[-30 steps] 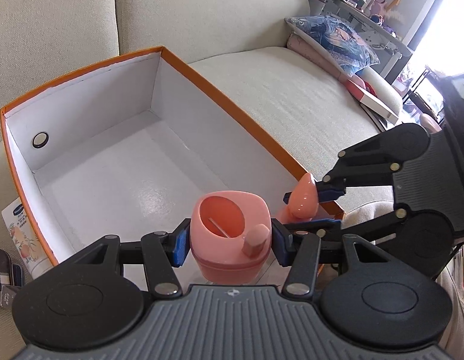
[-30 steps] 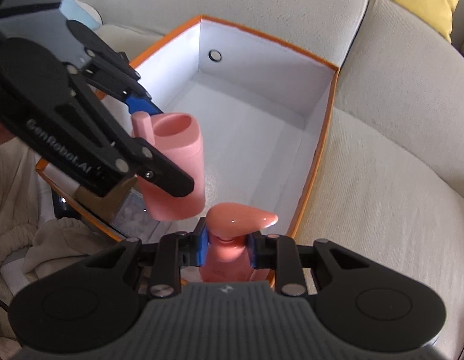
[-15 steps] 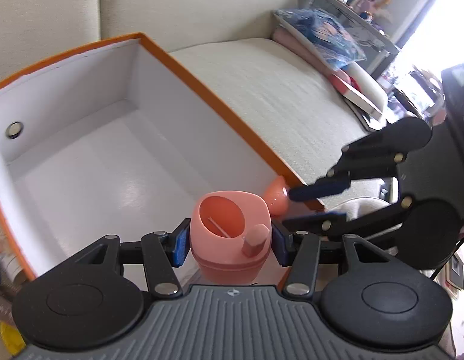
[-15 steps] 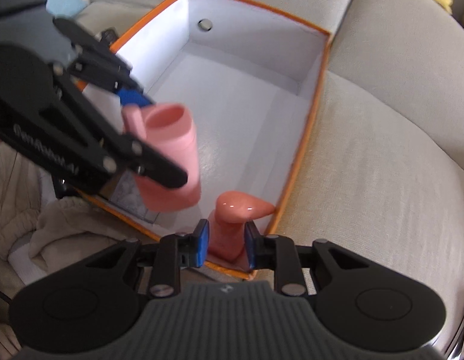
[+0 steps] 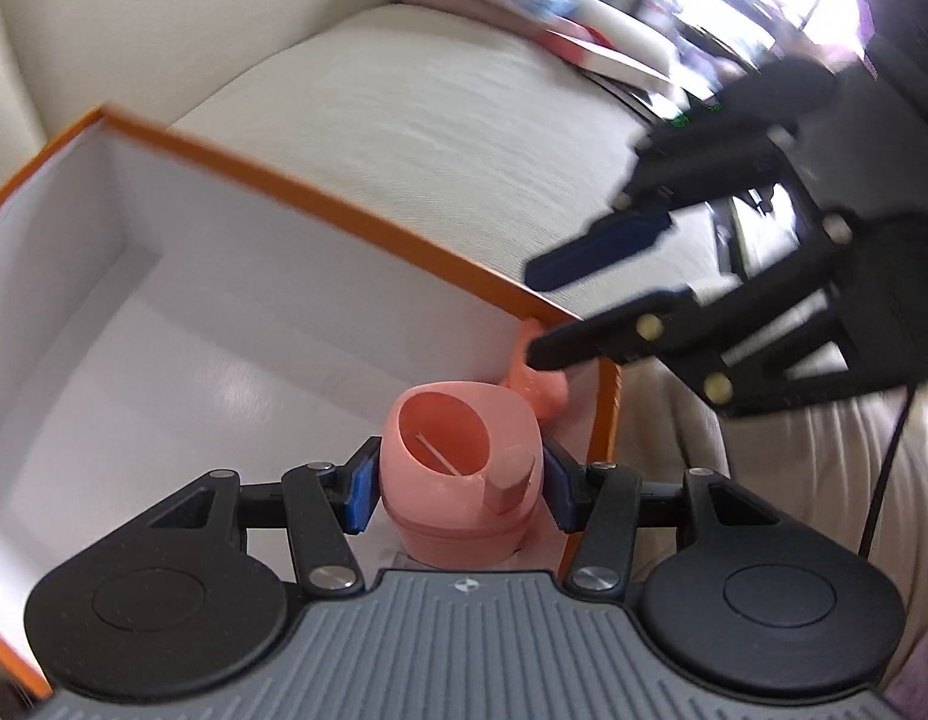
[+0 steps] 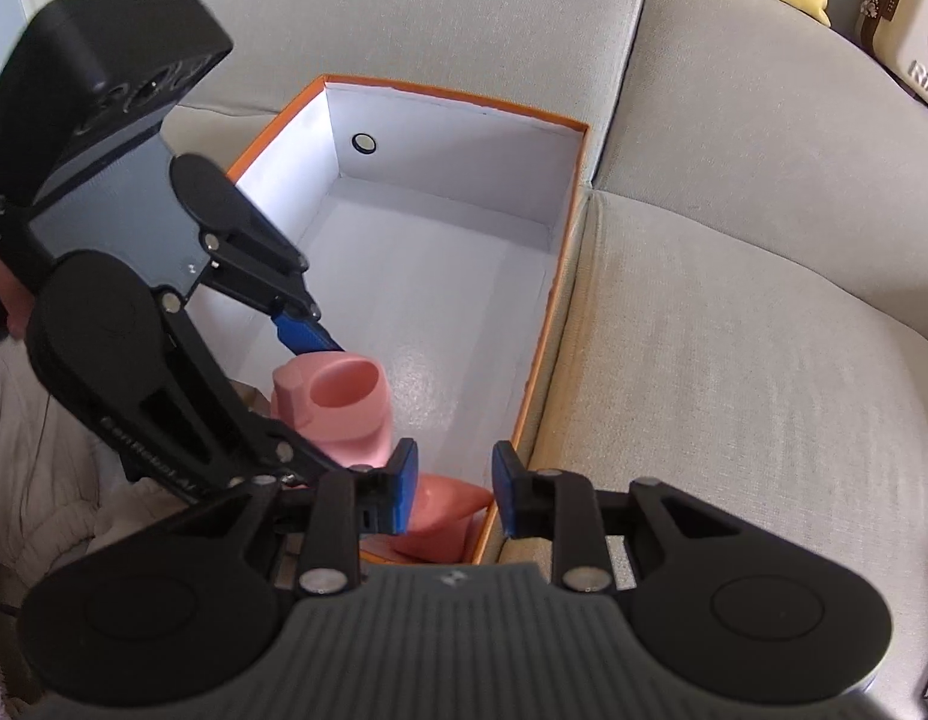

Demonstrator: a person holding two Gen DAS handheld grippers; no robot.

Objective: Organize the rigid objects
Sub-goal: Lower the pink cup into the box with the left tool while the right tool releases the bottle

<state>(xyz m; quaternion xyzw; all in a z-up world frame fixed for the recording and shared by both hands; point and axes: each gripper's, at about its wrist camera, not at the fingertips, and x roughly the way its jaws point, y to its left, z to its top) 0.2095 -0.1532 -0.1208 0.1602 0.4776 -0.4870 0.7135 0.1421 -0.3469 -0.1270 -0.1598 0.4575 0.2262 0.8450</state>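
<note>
Pinching the pink plastic cup (image 5: pixel 461 468), your left gripper (image 5: pixel 458 489) hangs low-centre over the orange-rimmed white box (image 5: pixel 356 222); right gripper (image 6: pixel 449 489) spread.

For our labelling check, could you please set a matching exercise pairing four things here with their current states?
Things:
1. left gripper
2. right gripper
3. pink cup
4. pink pump top

States:
a. lying in the near corner of the box
b. open, holding nothing
c. shut on the cup
d. gripped by its sides above the box floor

Pairs: 1-c, 2-b, 3-d, 4-a
</note>
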